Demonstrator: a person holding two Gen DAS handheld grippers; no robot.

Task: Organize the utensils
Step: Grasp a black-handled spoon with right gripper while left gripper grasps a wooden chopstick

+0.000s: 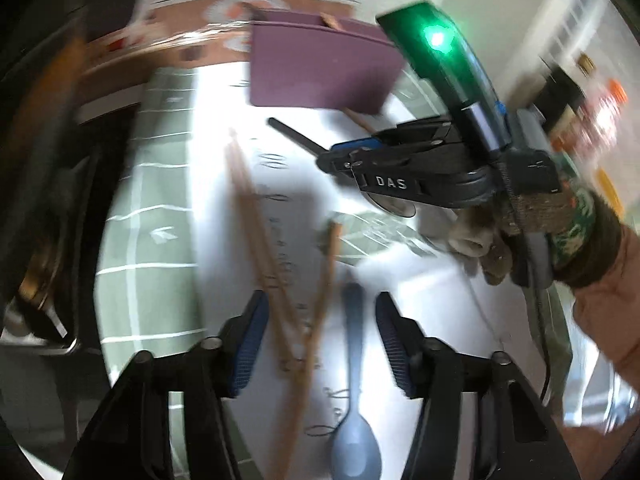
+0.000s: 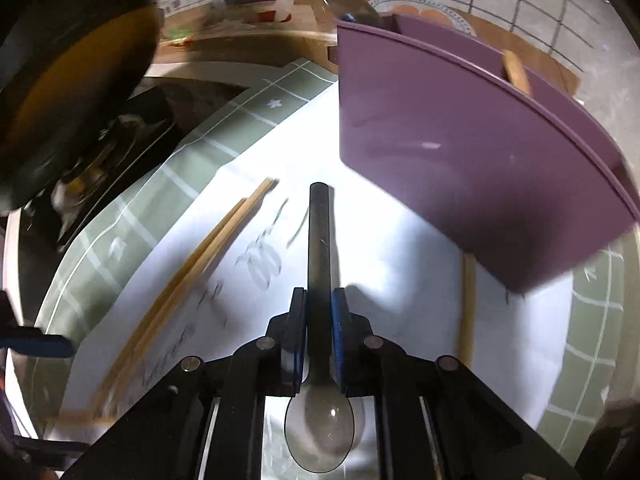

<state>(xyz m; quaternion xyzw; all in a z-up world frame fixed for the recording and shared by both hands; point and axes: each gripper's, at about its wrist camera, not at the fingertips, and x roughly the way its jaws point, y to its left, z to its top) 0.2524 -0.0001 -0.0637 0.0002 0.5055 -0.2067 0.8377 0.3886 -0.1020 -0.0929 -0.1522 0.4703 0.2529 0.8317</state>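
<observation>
Item one: my right gripper (image 2: pixel 319 336) had its blue pads clamped on the handle of a dark spoon (image 2: pixel 319 264), the handle running forward between the jaws and the clear-looking bowl sitting back under the gripper body, partly cut off by the frame's lower edge. Item two: my left gripper (image 1: pixel 322 344) stood partly apart, pads touching nothing; between them, on a white sheet of paper (image 1: pixel 420 300), lay a blue-grey spoon (image 1: pixel 354 412) and a crossing pair of wooden chopsticks (image 1: pixel 280 280), smeared by blur so I could not count them surely. Item three: a purple utensil holder (image 2: pixel 460 140) stood on the paper beyond both grippers; a wooden piece showed above its rim, and its interior was hidden from me. Item four: one further chopstick (image 2: pixel 467 312) lay beside the holder's near corner, its far end covered by the holder. Item five: a second pair of chopsticks (image 2: pixel 192 276) lay left of the held spoon in the right wrist view, lower ends lost in blur. Item six: a green cutting mat (image 1: pixel 160 200) with white grid lines lay under the paper. In the left wrist view I saw the right gripper from the side, a gloved hand (image 1: pixel 492 244) on it. Handwriting on the paper was illegible; dark objects at the left edge I could not identify.
</observation>
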